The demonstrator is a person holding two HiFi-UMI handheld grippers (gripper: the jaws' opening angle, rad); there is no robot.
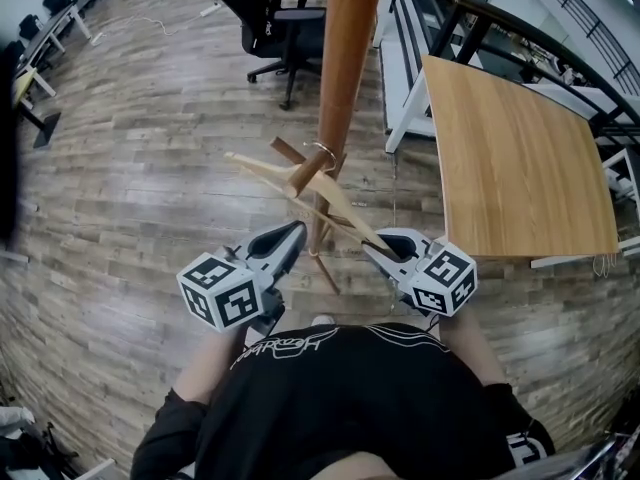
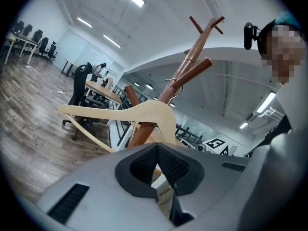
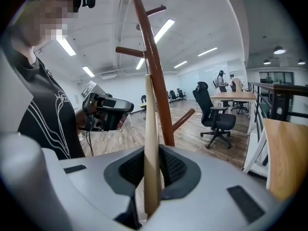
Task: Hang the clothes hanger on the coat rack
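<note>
Right gripper (image 3: 151, 172): the jaws are clamping the pale wooden arm of the clothes hanger (image 3: 150, 129), which is running upright between the pads. Left gripper (image 2: 156, 153): the jaws are sitting closed together with nothing showing between the pads. It is hovering just beside the hanger's underside; I cannot tell whether it is touching.

The hanger is lying tilted against the coat rack (image 1: 345, 58), one shoulder sticking out to the left in the head view. Its metal hook (image 1: 322, 146) is appearing to loop over a short peg (image 1: 305, 173) low on the pole. My judgement is that the hang is nearly done and the release is pending.

Risks from here:
- The hook is possibly sitting only partway along the peg. If the right jaws let go in that state, the hanger may slide off and drop to the floor (image 1: 150, 168).
- The grip is far out on one arm, so letting go is likely to set the hanger swinging, and a swing could lift the hook clear.
- Pulling the right gripper back along the arm could drag the hanger with it.
- The left gripper is close enough to knock the lower bar.
</note>
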